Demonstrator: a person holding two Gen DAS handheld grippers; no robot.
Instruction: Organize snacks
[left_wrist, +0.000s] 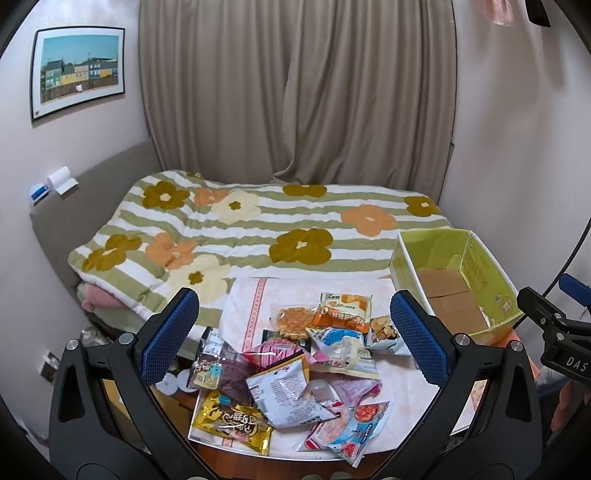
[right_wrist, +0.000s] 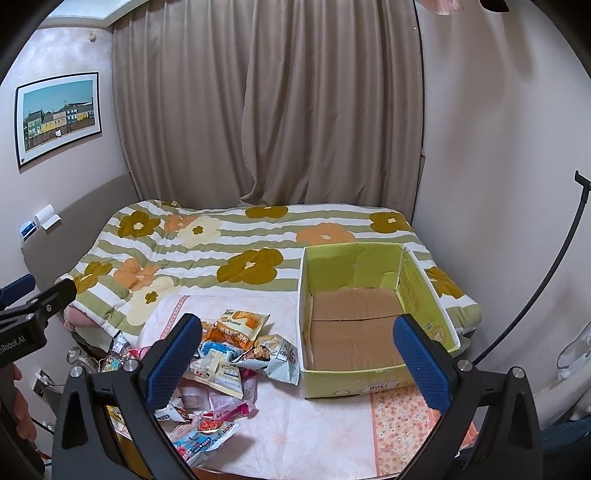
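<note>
A pile of snack packets lies on a table with a pale pink cloth; it also shows in the right wrist view. Among them are an orange packet, a gold packet and a light blue packet. An empty yellow-green cardboard box stands open at the right of the pile, also in the left wrist view. My left gripper is open and empty above the pile. My right gripper is open and empty, between the pile and the box.
A bed with a flowered striped quilt lies beyond the table, with beige curtains behind it. A framed picture hangs on the left wall. A black cable curves at the right.
</note>
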